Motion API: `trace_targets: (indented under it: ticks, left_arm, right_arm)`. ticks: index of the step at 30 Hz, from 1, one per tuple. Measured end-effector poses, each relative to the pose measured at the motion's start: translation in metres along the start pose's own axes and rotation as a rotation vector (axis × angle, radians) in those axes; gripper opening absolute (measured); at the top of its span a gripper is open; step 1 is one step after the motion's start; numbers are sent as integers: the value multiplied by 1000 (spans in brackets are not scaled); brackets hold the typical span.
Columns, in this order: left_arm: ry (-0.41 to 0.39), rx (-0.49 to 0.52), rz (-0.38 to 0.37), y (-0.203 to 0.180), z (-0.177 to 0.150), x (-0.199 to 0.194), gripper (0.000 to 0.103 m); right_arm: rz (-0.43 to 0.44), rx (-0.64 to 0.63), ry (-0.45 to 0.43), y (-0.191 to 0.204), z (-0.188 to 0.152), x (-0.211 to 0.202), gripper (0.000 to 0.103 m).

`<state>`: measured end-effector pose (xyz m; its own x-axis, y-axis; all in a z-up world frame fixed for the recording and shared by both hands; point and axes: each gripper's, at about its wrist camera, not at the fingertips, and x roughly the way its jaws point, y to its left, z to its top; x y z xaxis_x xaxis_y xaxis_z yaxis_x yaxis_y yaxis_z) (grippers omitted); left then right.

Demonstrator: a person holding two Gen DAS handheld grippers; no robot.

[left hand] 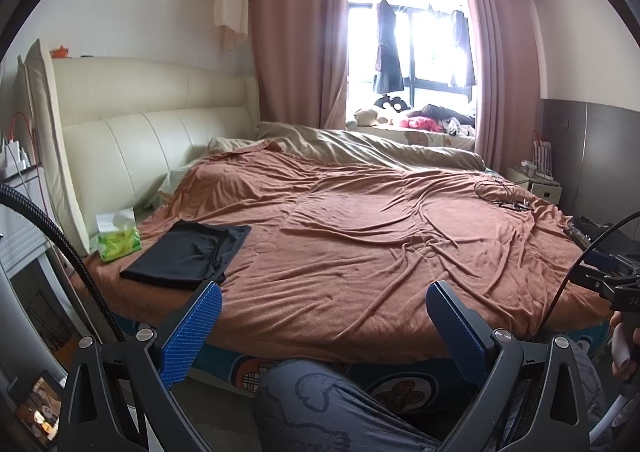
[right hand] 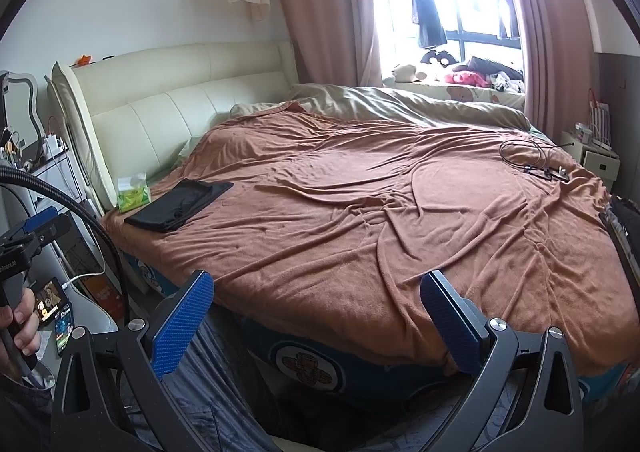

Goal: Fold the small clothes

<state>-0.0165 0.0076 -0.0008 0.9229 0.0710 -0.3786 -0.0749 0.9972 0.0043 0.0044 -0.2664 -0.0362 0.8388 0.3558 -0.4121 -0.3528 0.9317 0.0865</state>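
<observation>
While I am holding my left gripper and right gripper spread wide and empty at the bed's near edge, the black garment is lying folded beside the tissue pack, so that piece looks finished; I am seeing nothing else waiting on the brown blanket.
</observation>
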Motion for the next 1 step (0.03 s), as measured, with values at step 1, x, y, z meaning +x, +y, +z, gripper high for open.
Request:
trace_targets:
  ticks: [1]
  left_arm:
    - [-2, 0, 1, 1, 1, 1, 103]
  right_arm:
    - [-2, 2, 2, -1, 1, 1, 103]
